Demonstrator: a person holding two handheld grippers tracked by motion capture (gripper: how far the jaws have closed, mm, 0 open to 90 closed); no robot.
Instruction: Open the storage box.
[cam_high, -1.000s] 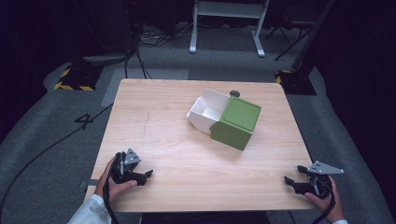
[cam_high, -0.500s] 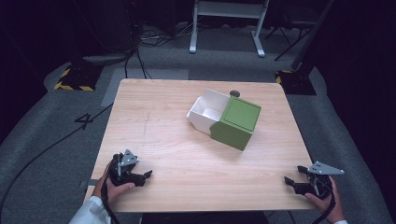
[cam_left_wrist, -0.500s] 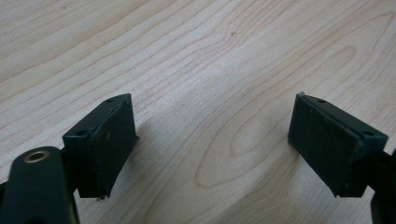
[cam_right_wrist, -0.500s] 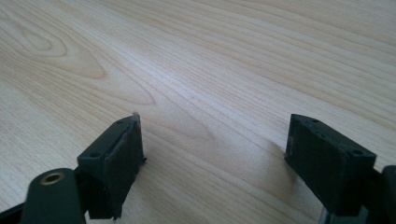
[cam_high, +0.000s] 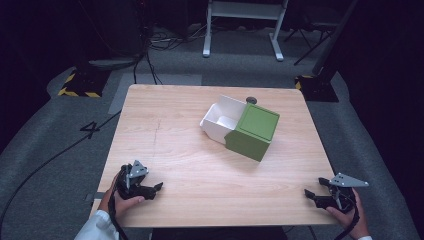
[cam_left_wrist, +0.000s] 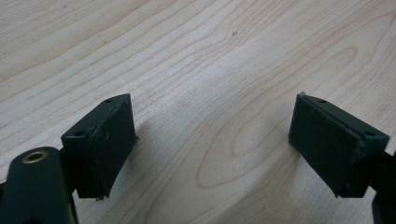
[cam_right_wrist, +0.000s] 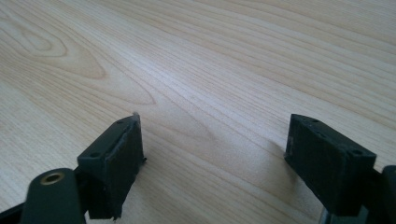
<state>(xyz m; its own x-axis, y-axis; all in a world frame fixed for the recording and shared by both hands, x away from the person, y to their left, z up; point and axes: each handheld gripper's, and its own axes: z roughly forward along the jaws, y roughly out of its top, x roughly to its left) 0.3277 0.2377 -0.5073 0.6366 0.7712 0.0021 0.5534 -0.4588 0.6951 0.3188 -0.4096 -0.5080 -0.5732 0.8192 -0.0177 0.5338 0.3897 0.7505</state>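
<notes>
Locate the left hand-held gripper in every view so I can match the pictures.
High view: left hand-held gripper at the table's near-left corner, jaws apart, empty.
Left gripper view: its two black jaws rise from the bottom, wide apart over bare wood.
Right gripper view: the jaws here belong to the right hand-held gripper, not the left one.
Shared landmark: the light wood-grain table under both.
</notes>
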